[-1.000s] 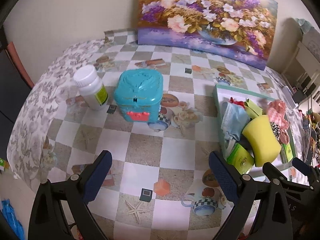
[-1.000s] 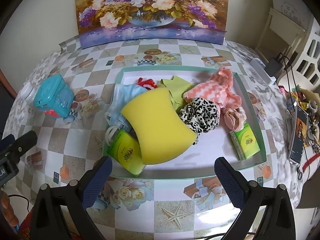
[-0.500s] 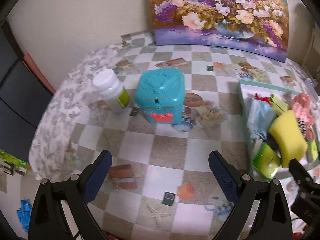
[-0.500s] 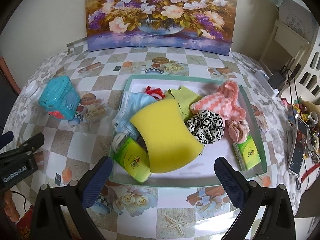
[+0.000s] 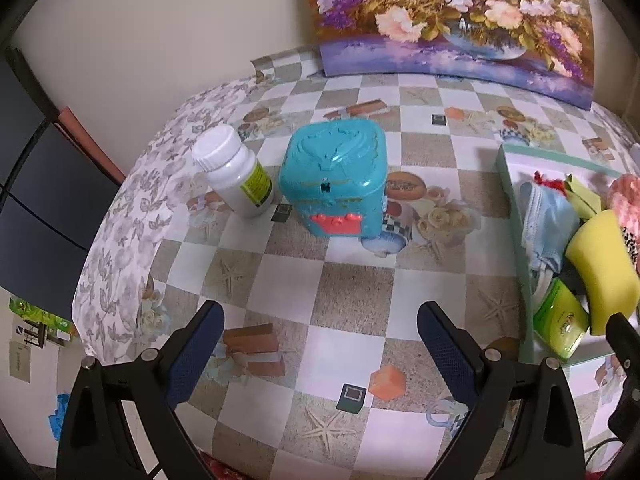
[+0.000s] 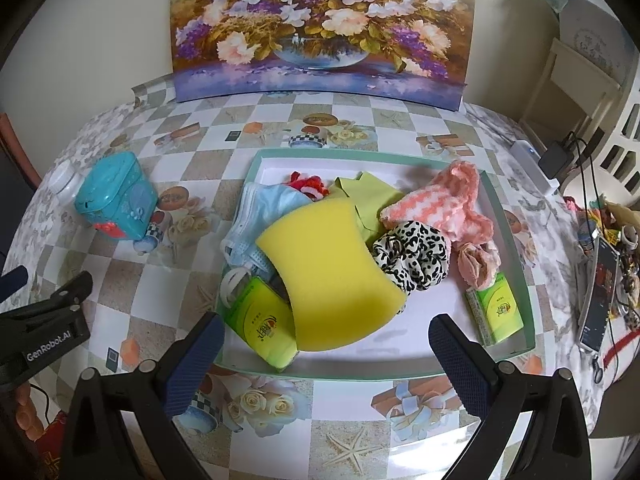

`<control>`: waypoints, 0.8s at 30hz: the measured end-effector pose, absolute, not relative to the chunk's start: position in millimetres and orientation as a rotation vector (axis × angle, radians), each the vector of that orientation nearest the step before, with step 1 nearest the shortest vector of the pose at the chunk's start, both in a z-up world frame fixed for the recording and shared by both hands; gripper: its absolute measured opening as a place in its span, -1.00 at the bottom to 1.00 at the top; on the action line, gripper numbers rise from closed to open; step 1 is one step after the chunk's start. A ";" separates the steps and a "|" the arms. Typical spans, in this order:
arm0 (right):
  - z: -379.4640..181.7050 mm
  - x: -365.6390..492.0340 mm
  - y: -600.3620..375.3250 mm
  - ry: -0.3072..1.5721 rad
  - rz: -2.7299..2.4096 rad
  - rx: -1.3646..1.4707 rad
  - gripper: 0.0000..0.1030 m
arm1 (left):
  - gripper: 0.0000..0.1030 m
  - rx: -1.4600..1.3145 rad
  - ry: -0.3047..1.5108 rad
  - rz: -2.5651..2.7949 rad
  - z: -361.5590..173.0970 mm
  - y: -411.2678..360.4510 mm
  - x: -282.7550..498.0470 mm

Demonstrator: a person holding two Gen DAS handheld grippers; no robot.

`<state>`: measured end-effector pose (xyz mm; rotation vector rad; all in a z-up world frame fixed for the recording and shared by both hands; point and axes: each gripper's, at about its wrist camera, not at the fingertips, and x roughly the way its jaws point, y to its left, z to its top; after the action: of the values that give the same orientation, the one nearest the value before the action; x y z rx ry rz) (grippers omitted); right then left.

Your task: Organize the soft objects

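Since a second ago the left gripper (image 5: 318, 350) has swung leftward, so the teal box (image 5: 335, 178) now sits at the centre of its view instead of left of centre, and the tray (image 6: 510, 216) has slid to the right edge; the right gripper (image 6: 326, 354) has pulled back a little, showing more of the table in front of the tray. The soft things lie heaped in the tray at the middle of the right view: a yellow sponge (image 6: 334, 276) leans across a blue face mask (image 6: 260, 210) and a green tissue pack (image 6: 260, 326), with a leopard-print scrunchie (image 6: 412, 256) touching its right edge, a pink knitted cloth (image 6: 450, 206) behind that, and a second green tissue pack (image 6: 498, 308) apart at the lower right. Both grippers hang wide apart over the checked tablecloth (image 5: 348, 292), holding nothing. In the left view a white bottle (image 5: 236, 178) with a yellow-green label stands just beside the teal box, to its left. A flower painting (image 6: 320, 28) leans against the wall at the top of the frame. On the left tool's body, at the lower left of the right view, the lettering reads "GenRobot.AI"; the print on the tissue packs is too small to read.
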<state>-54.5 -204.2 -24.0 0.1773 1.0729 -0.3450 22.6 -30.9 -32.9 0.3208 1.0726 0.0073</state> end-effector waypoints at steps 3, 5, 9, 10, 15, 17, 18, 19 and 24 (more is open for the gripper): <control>-26.3 -53.8 -204.8 1.079 -0.351 0.171 1.00 | 0.89 0.320 1.080 0.016 -35.0 -29.7 24.4; -28.0 -53.4 -205.7 1.084 -0.353 0.170 1.00 | 0.89 0.325 1.085 0.024 -36.6 -29.3 25.3; -29.5 -53.4 -208.1 1.088 -0.369 0.167 1.00 | 0.89 0.328 1.103 0.029 -40.4 -28.6 26.9; -29.8 -53.2 -209.4 1.088 -0.378 0.163 1.00 | 0.89 0.325 1.105 0.026 -40.7 -28.2 27.1; -31.6 -53.2 -213.3 1.096 -0.390 0.171 1.00 | 0.89 0.330 1.109 0.014 -42.0 -28.8 27.5; -32.4 -53.3 -214.2 1.100 -0.394 0.173 1.00 | 0.89 0.334 1.110 0.009 -42.4 -30.0 27.2; -32.7 -53.2 -214.4 1.102 -0.396 0.173 1.00 | 0.89 0.334 1.110 0.006 -42.4 -30.1 27.1; -33.3 -53.0 -214.6 1.104 -0.396 0.173 1.00 | 0.89 0.334 1.110 0.005 -42.3 -30.2 27.1; -34.8 -52.3 -214.9 1.111 -0.394 0.172 1.00 | 0.89 0.327 1.115 0.012 -42.7 -28.0 28.2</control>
<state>-52.3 -214.9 -34.8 0.1723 1.1113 -0.3943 28.2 -28.0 -42.7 0.3265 1.1152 0.0117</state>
